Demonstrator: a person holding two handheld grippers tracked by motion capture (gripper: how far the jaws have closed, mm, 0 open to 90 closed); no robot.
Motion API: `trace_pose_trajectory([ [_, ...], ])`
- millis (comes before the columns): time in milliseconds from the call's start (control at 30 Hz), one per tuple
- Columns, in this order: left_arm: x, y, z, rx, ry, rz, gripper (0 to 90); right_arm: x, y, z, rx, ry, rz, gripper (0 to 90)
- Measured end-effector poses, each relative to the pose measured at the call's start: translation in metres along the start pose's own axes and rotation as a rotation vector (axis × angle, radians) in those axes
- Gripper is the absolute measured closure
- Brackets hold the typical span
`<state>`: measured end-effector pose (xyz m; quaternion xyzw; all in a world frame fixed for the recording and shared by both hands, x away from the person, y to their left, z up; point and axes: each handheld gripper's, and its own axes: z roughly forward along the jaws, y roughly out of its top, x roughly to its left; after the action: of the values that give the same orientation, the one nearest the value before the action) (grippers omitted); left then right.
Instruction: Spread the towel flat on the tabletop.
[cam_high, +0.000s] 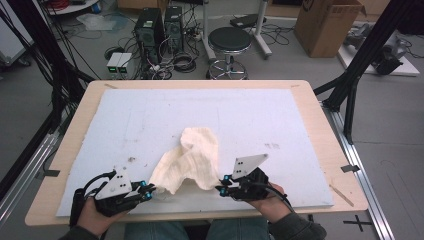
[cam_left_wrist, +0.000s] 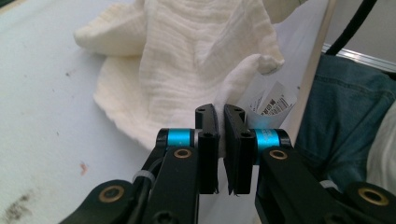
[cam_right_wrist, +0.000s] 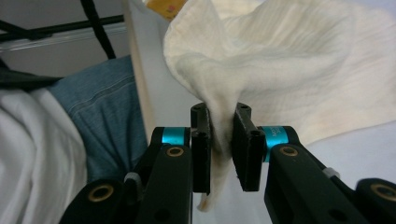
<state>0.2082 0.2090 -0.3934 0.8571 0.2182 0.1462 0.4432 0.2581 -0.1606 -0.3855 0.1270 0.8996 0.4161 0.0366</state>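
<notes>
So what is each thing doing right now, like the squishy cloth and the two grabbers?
Cream crinkled cloth: rumpled, lying on the pale blue mat, near edge pinched at two spots.
Left gripper: shut on the cloth.
Right gripper: shut on the cloth.
Black round stool: upright, unoccupied.

The words on the small white label (cam_left_wrist: 267, 100) beside the cloth (cam_left_wrist: 187, 60) are too blurry to read. The cloth's top runs off the picture edge. The bit of cloth between the left gripper (cam_left_wrist: 221, 140) jaws is hidden. The person's arms (cam_high: 295, 227) are cut off at the bottom.
</notes>
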Motion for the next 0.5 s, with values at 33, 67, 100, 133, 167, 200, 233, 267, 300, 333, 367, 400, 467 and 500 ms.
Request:
trace_pose_trajectory([
  [33,0.0,-0.003,0.0,-0.001,-0.006,-0.007,83.7,0.001,-0.001,0.004,0.011,0.01,-0.001,78.1],
  [67,-0.001,-0.006,0.0,-0.004,-0.016,-0.011,83.0,0.002,-0.003,0.007,0.023,0.014,0.007,76.7],
  [100,-0.001,-0.008,0.001,-0.008,-0.021,-0.013,80.6,0.002,-0.004,0.009,0.025,0.024,0.011,73.4],
  [133,-0.002,-0.008,0.0,-0.01,-0.025,-0.015,74.6,0.002,-0.004,0.011,0.025,0.029,0.012,69.5],
  [167,-0.001,-0.008,0.0,-0.02,-0.039,-0.022,70.7,0.002,-0.004,0.011,0.025,0.039,0.014,67.1],
  [200,-0.001,-0.008,-0.001,-0.029,-0.041,-0.024,67.8,0.002,-0.004,0.009,0.023,0.047,0.013,64.0],
  [233,-0.001,-0.006,-0.003,-0.042,-0.039,-0.024,64.9,0.002,-0.003,0.008,0.015,0.05,0.012,59.7],
  [267,0.0,-0.005,-0.004,-0.053,-0.042,-0.025,62.2,0.001,-0.002,0.005,0.004,0.052,0.019,56.8],
  [300,0.001,-0.004,-0.005,-0.061,-0.04,-0.024,60.7,0.0,-0.001,0.002,-0.005,0.061,0.024,55.1],
  [333,0.002,-0.002,-0.007,-0.066,-0.036,-0.027,58.9,0.0,0.0,-0.001,-0.012,0.06,0.024,53.0],
  [367,0.004,-0.001,-0.008,-0.069,-0.028,-0.03,57.9,-0.001,0.001,-0.005,-0.018,0.061,0.024,51.8],
  [400,0.006,0.0,-0.008,-0.076,-0.019,-0.037,57.3,-0.002,0.002,-0.008,-0.025,0.061,0.025,51.0],
  [467,0.013,0.003,-0.006,-0.083,-0.001,-0.046,55.7,-0.006,0.005,-0.015,-0.043,0.049,0.027,50.4],
  [500,0.015,0.004,-0.004,-0.087,0.004,-0.05,54.9,-0.008,0.006,-0.017,-0.044,0.032,0.026,50.4],
])
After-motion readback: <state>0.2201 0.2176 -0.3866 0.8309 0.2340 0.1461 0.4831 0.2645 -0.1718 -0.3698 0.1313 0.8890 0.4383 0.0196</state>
